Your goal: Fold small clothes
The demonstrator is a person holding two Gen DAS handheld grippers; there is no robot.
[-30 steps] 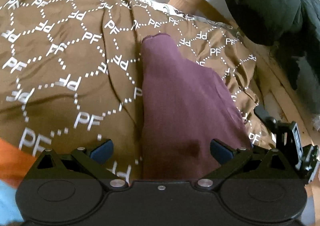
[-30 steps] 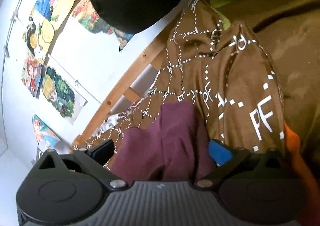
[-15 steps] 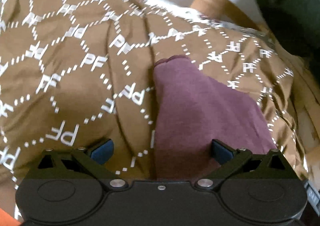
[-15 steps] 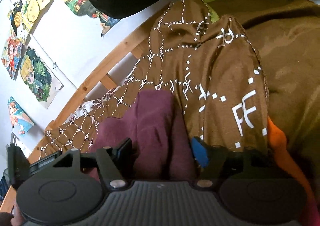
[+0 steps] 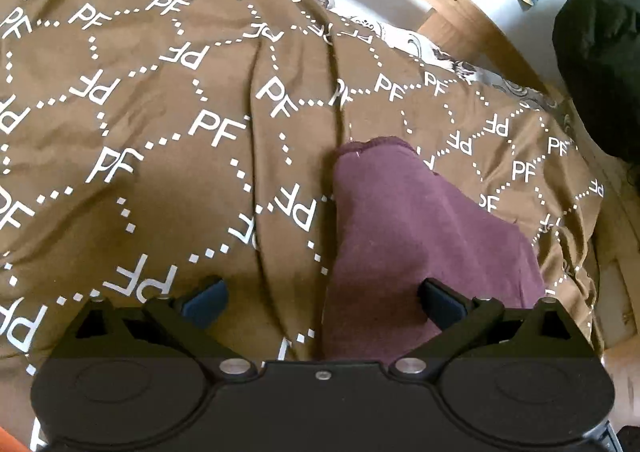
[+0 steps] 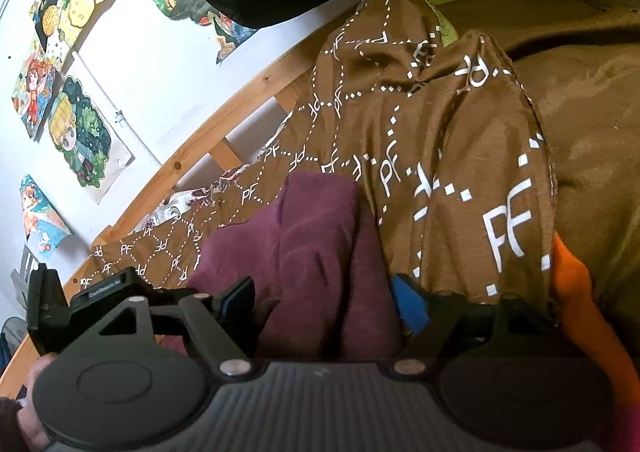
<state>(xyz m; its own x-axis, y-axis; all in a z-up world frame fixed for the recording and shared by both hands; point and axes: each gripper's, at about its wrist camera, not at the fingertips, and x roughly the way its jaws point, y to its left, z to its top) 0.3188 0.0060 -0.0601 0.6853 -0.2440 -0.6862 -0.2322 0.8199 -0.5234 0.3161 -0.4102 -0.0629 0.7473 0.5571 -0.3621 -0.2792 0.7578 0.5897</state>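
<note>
Maroon garment (image 5: 420,244) near end hidden behind left gripper (image 5: 324,300) (jaws apart).

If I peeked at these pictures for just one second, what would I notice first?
Probably the purple cloth, lying in the middle of a big brown blanket printed all over with white "PF" letters. Next, the bright cartoon drawings stuck on the white wall at the left of the right wrist view, beside the bed.
</note>
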